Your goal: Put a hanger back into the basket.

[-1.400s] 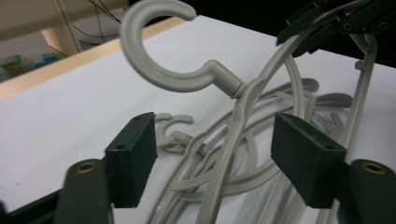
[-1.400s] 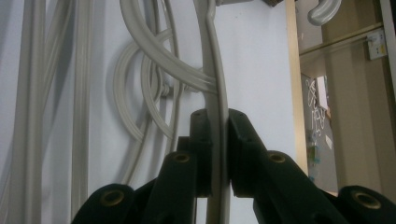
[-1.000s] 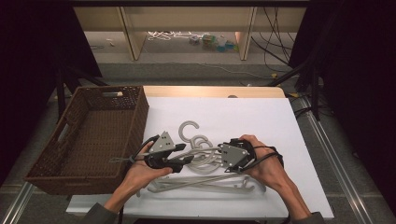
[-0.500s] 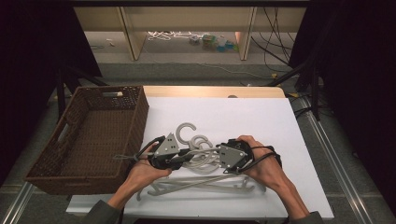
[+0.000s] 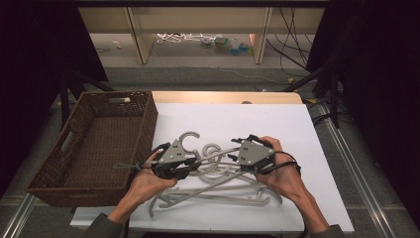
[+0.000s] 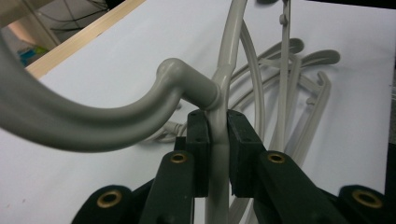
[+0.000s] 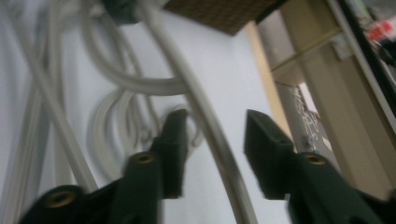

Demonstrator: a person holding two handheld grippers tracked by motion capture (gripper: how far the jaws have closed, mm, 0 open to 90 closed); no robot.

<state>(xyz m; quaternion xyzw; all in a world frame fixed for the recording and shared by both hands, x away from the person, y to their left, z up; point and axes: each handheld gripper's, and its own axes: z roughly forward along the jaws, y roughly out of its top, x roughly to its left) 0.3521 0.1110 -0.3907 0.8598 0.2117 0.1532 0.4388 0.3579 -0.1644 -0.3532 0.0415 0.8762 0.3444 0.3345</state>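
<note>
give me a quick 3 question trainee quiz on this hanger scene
1. True or false: the left tool is shut on the neck of a grey hanger, just below its hook.
2. The right tool has a hanger arm between its jaws. Are the jaws A) pressed on it, B) standing apart from it, or C) shut with nothing between them?
3. What stands at the left of the white table in the high view?

Key
1. True.
2. B; its jaws have just been opening.
3. A brown wicker basket, with nothing seen inside.
</note>
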